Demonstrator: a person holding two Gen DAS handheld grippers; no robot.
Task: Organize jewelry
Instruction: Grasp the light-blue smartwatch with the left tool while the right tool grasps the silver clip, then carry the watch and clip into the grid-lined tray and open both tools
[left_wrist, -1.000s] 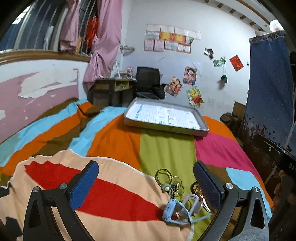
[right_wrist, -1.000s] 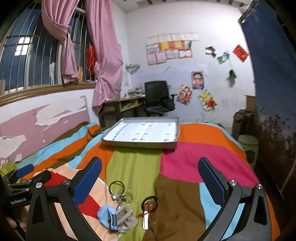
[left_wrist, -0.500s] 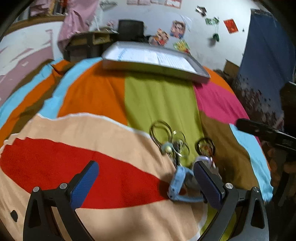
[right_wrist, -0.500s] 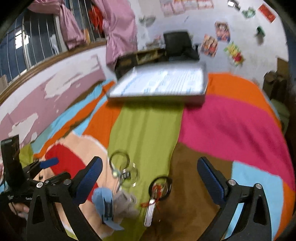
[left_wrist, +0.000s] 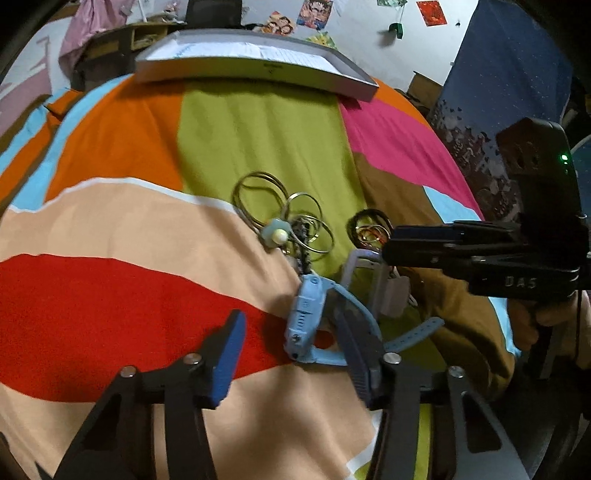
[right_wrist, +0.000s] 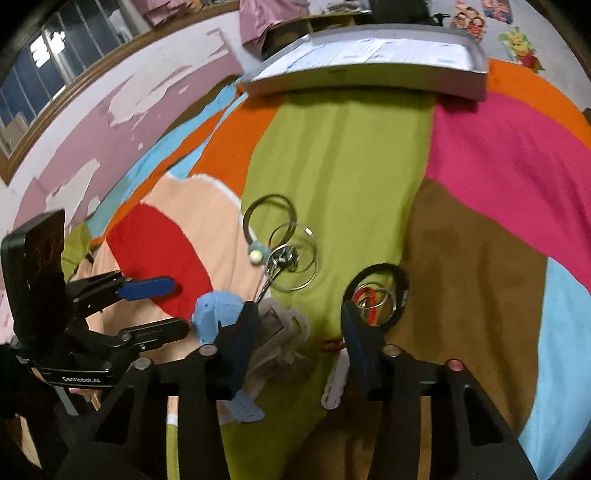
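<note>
Blue watch (left_wrist: 308, 314), chunky plastic case, strap curled, lies on bedspread (left_wrist: 258, 147). Silver bangles (left_wrist: 291, 218) just beyond it; black ring (right_wrist: 376, 299) to its right. Grey tray (left_wrist: 255, 68) far beyond, paper-lined. Left gripper (left_wrist: 291, 332) fingers apart astride watch; right gripper (right_wrist: 299, 321) fingers apart.

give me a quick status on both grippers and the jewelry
Left gripper open, straddling the blue watch. Right gripper open beside the black bangle. Wire bangles tangled close by. Tray far across bed.

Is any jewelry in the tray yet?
No: the tray shows only its printed white lining, and the watches and bangles lie on the blanket.
</note>
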